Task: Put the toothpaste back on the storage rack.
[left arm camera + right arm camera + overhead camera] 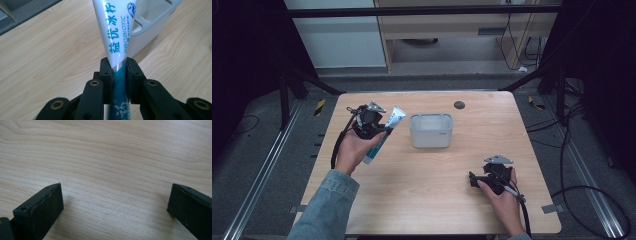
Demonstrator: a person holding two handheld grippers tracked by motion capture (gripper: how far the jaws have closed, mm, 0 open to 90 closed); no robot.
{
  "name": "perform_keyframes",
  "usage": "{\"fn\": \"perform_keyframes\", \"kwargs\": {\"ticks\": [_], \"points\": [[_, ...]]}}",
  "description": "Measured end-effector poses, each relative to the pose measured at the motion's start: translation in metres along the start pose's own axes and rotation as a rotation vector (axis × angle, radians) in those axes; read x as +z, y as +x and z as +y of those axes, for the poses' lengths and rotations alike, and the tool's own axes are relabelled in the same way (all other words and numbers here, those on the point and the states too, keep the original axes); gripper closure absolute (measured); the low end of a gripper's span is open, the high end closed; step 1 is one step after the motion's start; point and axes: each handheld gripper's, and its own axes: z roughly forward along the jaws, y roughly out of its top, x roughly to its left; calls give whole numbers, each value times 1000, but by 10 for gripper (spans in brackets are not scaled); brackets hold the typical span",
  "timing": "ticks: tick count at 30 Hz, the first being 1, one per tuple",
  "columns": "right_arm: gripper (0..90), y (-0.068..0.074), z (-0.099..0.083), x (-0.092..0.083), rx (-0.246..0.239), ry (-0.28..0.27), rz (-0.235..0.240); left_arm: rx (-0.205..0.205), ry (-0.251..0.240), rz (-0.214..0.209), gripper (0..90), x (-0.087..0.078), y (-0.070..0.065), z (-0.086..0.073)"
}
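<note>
1. Toothpaste tube (pixel 117 37) is sitting clamped in the left gripper (pixel 371 125), raised over the table (pixel 427 170) beside the white bin (pixel 431 131).
2. Right gripper (pixel 115 202) is resting with its jaws spread wide apart, gripping nothing.

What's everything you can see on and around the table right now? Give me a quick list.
toothpaste tube: one, white and teal with blue lettering, clamped in the left gripper at the table's left, crimped end pointing toward the bin
bin: one, pale grey plastic, open top, near the table's middle, nothing visible inside
round dark disc: one, on the tabletop beyond the bin
table: one, light wood
cables: several, black, on the floor at right
left gripper: one, black, jaws closed on the tube, held in the left hand
right gripper: one, black, jaws wide apart with nothing between them, resting on the table at right in the right hand
</note>
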Motion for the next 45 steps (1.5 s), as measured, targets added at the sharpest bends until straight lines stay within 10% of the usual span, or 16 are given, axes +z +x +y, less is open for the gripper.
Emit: {"fn": "perform_keyframes", "kwargs": {"ticks": [45], "points": [[4, 0, 1, 0, -14, 4, 23, 22, -185, 38, 778, -16, -23, 62]]}}
